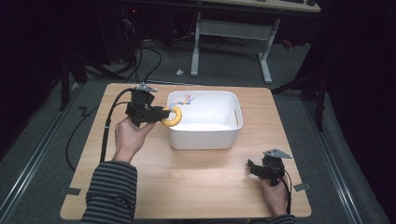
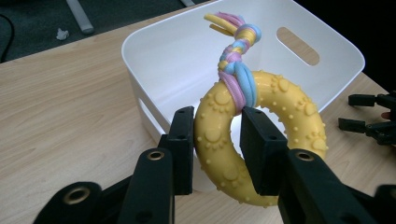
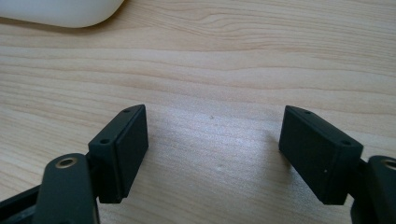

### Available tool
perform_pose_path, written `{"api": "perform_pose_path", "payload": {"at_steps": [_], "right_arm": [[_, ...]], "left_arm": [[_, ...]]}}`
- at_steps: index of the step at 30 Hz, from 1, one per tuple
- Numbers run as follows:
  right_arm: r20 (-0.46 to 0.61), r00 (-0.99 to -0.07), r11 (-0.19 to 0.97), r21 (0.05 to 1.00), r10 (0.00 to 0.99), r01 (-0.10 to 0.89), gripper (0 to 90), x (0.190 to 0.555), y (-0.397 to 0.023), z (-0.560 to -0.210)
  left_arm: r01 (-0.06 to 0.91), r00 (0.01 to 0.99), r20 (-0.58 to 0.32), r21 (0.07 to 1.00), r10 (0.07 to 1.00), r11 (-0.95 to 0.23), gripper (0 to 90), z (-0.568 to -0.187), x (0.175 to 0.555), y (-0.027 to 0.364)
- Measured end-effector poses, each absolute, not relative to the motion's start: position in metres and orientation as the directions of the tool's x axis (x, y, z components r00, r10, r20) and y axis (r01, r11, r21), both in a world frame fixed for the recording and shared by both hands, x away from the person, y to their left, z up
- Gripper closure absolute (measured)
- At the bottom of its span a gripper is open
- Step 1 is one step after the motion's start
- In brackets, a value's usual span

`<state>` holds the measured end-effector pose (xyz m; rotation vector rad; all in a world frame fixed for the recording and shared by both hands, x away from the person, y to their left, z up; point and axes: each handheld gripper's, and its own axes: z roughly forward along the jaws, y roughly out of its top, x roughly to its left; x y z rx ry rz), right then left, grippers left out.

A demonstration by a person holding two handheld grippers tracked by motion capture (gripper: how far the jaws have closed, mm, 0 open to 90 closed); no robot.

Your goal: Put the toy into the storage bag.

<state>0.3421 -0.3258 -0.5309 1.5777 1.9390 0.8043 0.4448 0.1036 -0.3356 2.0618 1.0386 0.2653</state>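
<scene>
yellow ring (image 2: 261, 140) is hanging over the bin (image 2: 187, 60) rim, left hand-held gripper (image 2: 217, 149) pinching it; right hand-held gripper (image 3: 212, 149) is resting spread on the desk (image 3: 210, 70).

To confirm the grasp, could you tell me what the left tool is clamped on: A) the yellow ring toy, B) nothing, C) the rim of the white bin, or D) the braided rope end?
A: the left tool has its jaws pressed on either side of the yellow ring toy, held by the white bin.

Ring toy (image 1: 172, 117) hangs over the bin's (image 1: 205, 135) left rim, seemingly untouching.
</scene>
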Motion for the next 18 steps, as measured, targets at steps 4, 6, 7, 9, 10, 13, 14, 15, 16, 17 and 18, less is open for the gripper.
{"api": "perform_pose_path", "payload": {"at_steps": [4,6,7,9,10,13,14,15,16,17,18], "right_arm": [[-0.020,-0.195,0.150,0.718,0.981,0.680,24.0,0.342,-0.326,-0.531],[-0.020,-0.195,0.149,0.719,0.981,0.678,24.0,0.342,-0.326,-0.531],[-0.020,-0.195,0.150,0.718,0.981,0.680,24.0,0.342,-0.326,-0.531],[-0.020,-0.195,0.149,0.719,0.981,0.678,24.0,0.342,-0.326,-0.531],[-0.020,-0.195,0.149,0.719,0.981,0.678,24.0,0.342,-0.326,-0.531],[-0.020,-0.195,0.149,0.719,0.981,0.679,24.0,0.342,-0.326,-0.531],[-0.020,-0.195,0.150,0.719,0.981,0.679,24.0,0.342,-0.326,-0.531],[-0.020,-0.195,0.150,0.719,0.981,0.679,24.0,0.342,-0.326,-0.531],[-0.020,-0.195,0.150,0.719,0.981,0.679,24.0,0.342,-0.326,-0.531],[-0.020,-0.195,0.150,0.719,0.981,0.679,24.0,0.342,-0.326,-0.531],[-0.020,-0.195,0.149,0.719,0.981,0.679,24.0,0.342,-0.326,-0.531]], "left_arm": [[0.586,0.643,-0.155,0.730,0.750,-0.352,66.2,-0.335,0.449,0.099],[0.583,0.648,-0.150,0.729,0.747,-0.359,66.2,-0.335,0.450,0.096],[0.582,0.650,-0.148,0.728,0.745,-0.363,66.2,-0.335,0.451,0.094],[0.578,0.654,-0.144,0.729,0.743,-0.368,66.2,-0.335,0.452,0.090],[0.578,0.654,-0.144,0.729,0.743,-0.368,66.2,-0.335,0.452,0.090],[0.562,0.672,-0.135,0.733,0.728,-0.383,66.2,-0.335,0.454,0.080],[0.562,0.676,-0.139,0.732,0.724,-0.384,66.2,-0.337,0.455,0.078],[0.562,0.676,-0.139,0.732,0.724,-0.384,66.2,-0.337,0.455,0.078],[0.565,0.679,-0.141,0.727,0.721,-0.390,66.2,-0.338,0.457,0.075],[0.571,0.678,-0.140,0.719,0.721,-0.397,66.2,-0.341,0.460,0.072],[0.573,0.679,-0.135,0.713,0.722,-0.405,66.2,-0.342,0.463,0.071]]}}
